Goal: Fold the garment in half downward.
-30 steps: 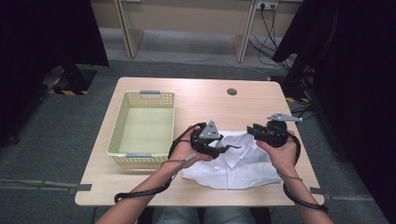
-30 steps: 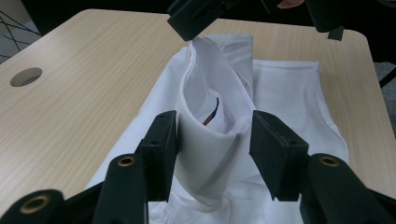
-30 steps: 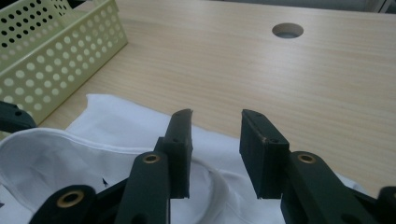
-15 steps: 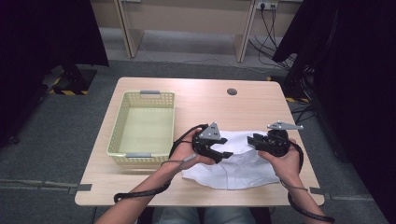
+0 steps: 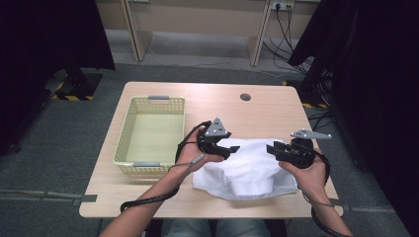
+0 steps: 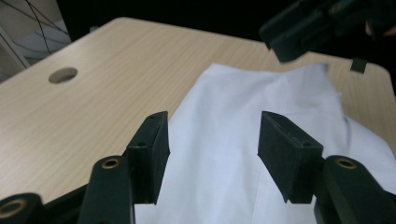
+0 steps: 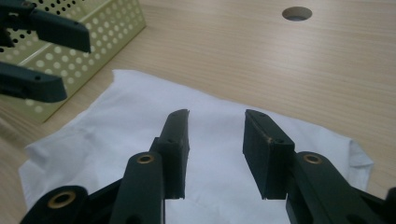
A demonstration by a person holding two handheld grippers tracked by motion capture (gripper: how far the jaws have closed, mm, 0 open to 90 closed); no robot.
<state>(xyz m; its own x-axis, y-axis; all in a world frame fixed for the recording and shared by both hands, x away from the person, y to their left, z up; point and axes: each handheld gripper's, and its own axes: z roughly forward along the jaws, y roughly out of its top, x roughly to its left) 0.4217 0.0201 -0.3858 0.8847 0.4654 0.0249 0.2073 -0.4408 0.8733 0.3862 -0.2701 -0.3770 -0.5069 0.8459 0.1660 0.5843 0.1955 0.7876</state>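
A white cloth (image 5: pixel 247 170) lies folded flat on the front right part of the wooden table (image 5: pixel 276 106). My left gripper (image 5: pixel 233 148) hovers over the cloth's left edge. Its jaws have just been opening, and between them is only the cloth (image 6: pixel 243 93) lying below. In its own view the left gripper (image 6: pixel 212 123) is open, with the right gripper's black jaws (image 6: pixel 303 28) across from it. My right gripper (image 5: pixel 272 148) hangs over the cloth's right side. It too is open (image 7: pixel 217 114), above the cloth (image 7: pixel 140 107) and pinching nothing.
An empty yellow perforated basket (image 5: pixel 123 138) stands on the table's left half, close to the left hand. A round cable hole (image 5: pixel 245 97) sits near the far edge. Cables trail from both grippers off the front edge. Dark curtains flank the table.
The right gripper has drifted to the right and toward the front edge, widening the gap between the two grippers. The left gripper has stayed in place. The cloth lies spread further to the right.
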